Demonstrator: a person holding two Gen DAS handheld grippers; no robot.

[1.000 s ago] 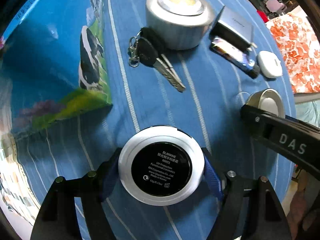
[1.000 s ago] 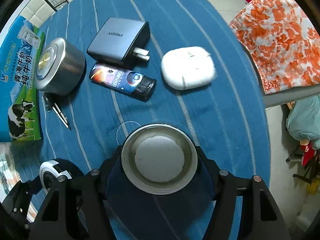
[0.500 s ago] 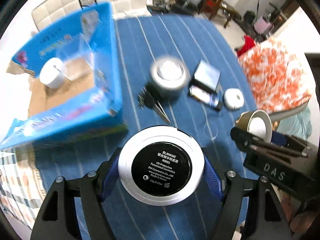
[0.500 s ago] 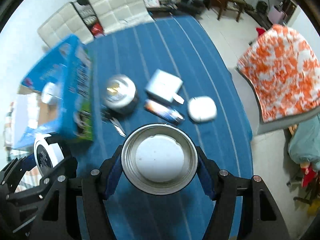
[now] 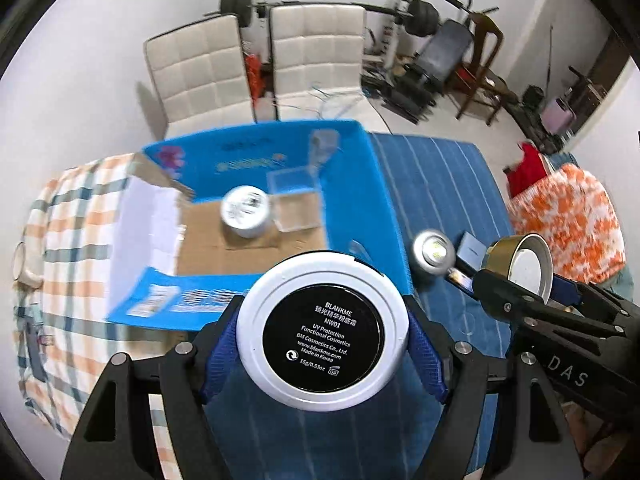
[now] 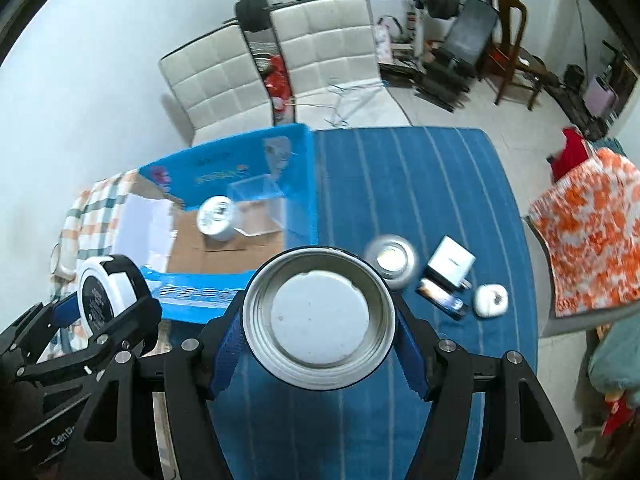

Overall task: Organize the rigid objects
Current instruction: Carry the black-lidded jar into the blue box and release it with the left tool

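My left gripper [image 5: 322,344] is shut on a round white compact with a black label [image 5: 323,332], held high above the table. It also shows in the right wrist view [image 6: 100,296]. My right gripper [image 6: 318,330] is shut on a round metal lid with a white inside [image 6: 319,317], which also shows in the left wrist view [image 5: 524,268]. An open blue cardboard box [image 5: 360,184] lies ahead at the left; inside are a white jar [image 5: 245,212] and a clear plastic cube [image 5: 294,204].
On the blue striped tablecloth [image 6: 420,184] lie a silver puck light [image 6: 392,262], a grey charger [image 6: 452,262], a dark lighter [image 6: 442,298] and a white earbud case [image 6: 490,300]. White chairs [image 5: 256,68] and gym gear stand behind. A checked cloth [image 5: 68,240] is at the left.
Both grippers have risen high above the table with their objects still held. The view has tilted up, so the box's inside and the room now show.
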